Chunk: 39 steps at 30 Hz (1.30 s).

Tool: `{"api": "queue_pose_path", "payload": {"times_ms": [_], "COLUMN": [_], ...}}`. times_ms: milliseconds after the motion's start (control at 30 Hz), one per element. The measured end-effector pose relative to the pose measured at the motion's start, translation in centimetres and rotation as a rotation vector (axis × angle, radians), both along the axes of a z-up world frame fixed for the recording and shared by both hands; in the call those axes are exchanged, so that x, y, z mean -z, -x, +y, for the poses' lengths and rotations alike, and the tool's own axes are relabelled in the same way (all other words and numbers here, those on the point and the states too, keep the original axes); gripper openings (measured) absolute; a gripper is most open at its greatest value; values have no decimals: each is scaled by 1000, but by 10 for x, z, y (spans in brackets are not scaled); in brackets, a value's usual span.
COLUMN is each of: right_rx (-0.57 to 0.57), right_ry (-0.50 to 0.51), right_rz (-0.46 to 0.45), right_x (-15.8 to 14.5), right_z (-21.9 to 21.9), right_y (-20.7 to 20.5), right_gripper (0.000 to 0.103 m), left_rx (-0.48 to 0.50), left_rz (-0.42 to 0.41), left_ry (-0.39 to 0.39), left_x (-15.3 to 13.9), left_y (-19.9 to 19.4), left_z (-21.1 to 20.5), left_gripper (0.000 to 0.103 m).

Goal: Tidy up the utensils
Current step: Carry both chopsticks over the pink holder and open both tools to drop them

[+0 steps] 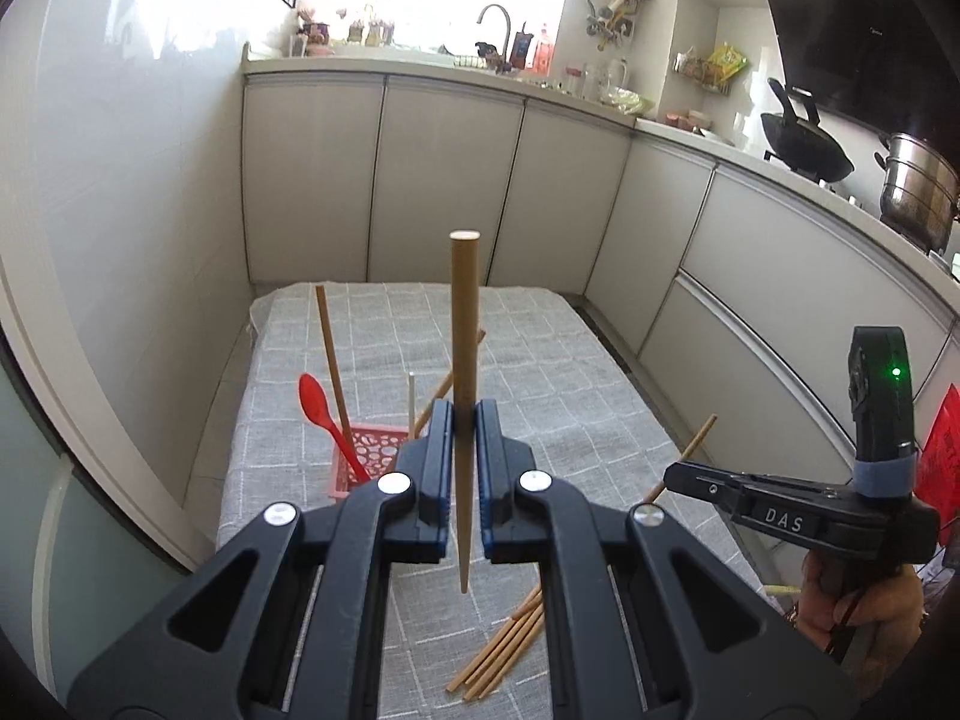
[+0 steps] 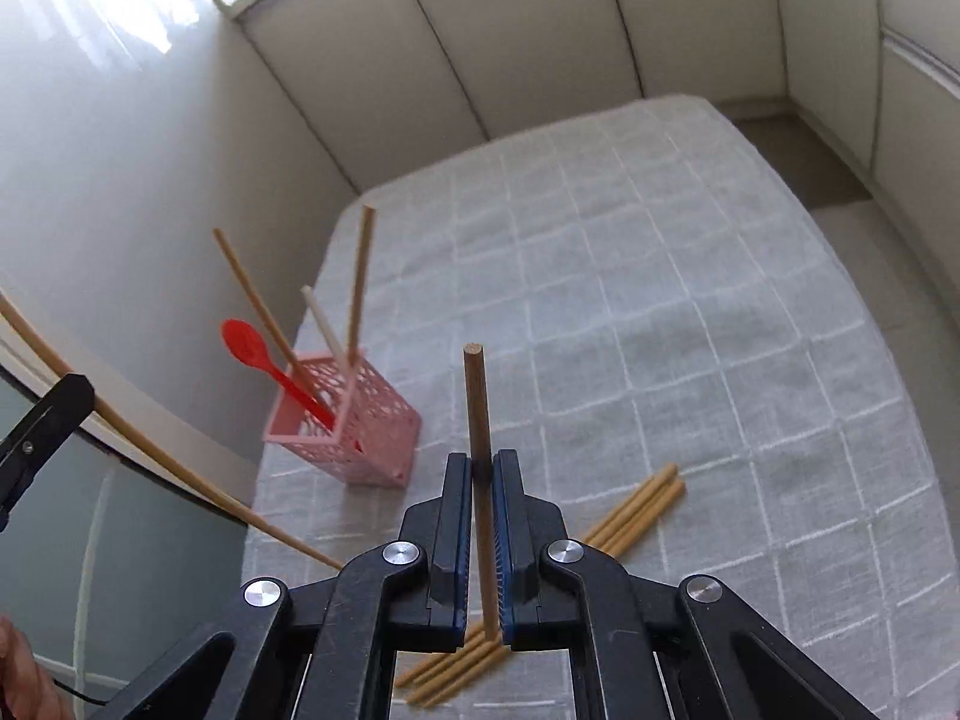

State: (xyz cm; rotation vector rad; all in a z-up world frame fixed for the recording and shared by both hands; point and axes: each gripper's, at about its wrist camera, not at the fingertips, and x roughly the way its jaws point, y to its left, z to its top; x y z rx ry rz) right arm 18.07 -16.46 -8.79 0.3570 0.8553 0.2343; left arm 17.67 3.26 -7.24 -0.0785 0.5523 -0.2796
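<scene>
Your left gripper (image 1: 463, 414) is clamped on a chopstick (image 1: 464, 360) that stands upright between the pads, its blunt end up at frame centre and its thin tip below the jaws. Your right gripper (image 2: 480, 468) is likewise clamped on a second chopstick (image 2: 478, 408), blunt end up. The pink basket (image 2: 372, 438) stands at left of the right view, near the cloth's (image 2: 690, 300) left edge. It holds a red spoon (image 2: 246, 345), two wooden chopsticks and a white stick, all leaning. A loose bundle (image 2: 636, 504) of chopsticks lies on the cloth just right of and below your right jaws, well apart from the basket.
</scene>
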Motion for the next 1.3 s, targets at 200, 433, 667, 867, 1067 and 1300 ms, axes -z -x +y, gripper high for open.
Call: {"api": "queue_pose_path", "payload": {"times_ms": [200, 433, 667, 867, 1067, 1300], "right_rx": [-9, -17, -18, -24, -44, -78], "right_ry": [-2, -69, -137, -88, -47, -84], "right_rz": [-174, -265, -328, -311, -253, -232], "right_x": [-50, -74, -73, -53, -28, -19], "right_z": [14, 31, 45, 62, 73, 71], "right_y": [11, -5, -31, -53, -71, -74], "right_gripper": [5, 5, 5, 5, 5, 11], "left_rx": [-110, -197, -196, -180, -161, -160], "left_rz": [-130, -174, -157, -127, -66, -38], "left_ry": [-10, -32, -63, -113, -155, -122], "left_x": [-15, -6, 13, 29, 45, 42], "left_y": [2, -22, -45, -58, -68, -69], "left_z": [10, 17, 15, 14, 11, 16], "left_gripper": [8, 8, 8, 8, 8, 9]}}
